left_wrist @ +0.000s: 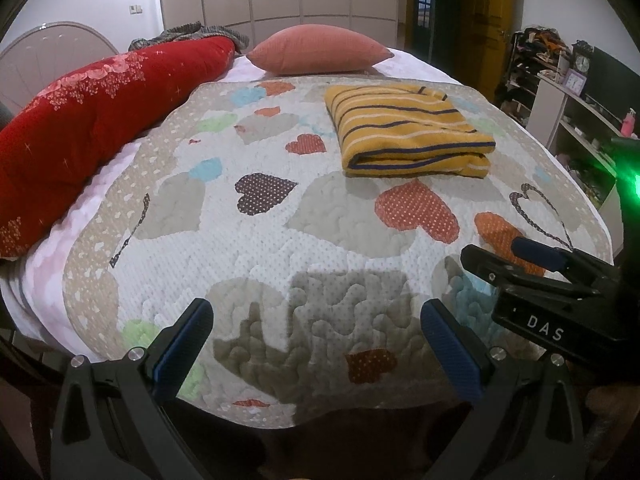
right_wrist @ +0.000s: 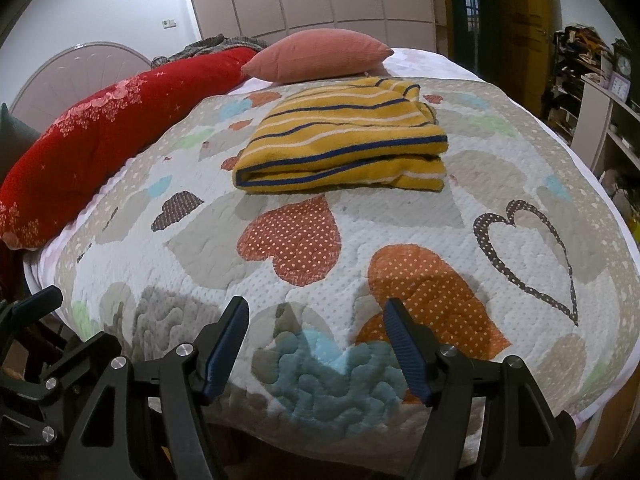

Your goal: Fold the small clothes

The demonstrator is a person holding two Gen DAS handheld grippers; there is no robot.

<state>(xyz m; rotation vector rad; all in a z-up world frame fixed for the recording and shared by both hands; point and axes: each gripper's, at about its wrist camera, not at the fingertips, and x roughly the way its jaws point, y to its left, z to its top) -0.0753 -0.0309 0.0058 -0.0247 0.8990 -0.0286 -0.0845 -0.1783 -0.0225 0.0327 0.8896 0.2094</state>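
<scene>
A yellow garment with dark blue and white stripes (left_wrist: 408, 132) lies folded into a neat rectangle on the heart-patterned quilt (left_wrist: 280, 240), toward the far right in the left wrist view; it also shows in the right wrist view (right_wrist: 344, 140), mid-bed. My left gripper (left_wrist: 316, 320) is open and empty above the quilt's near edge. My right gripper (right_wrist: 316, 320) is open and empty above the near edge too, well short of the garment. The right gripper also shows at the right in the left wrist view (left_wrist: 520, 256).
A long red bolster (left_wrist: 92, 120) lies along the left side of the bed. A pink pillow (left_wrist: 320, 50) sits at the far end behind the garment. Shelves with clutter (left_wrist: 576, 104) stand to the right of the bed, wardrobes behind.
</scene>
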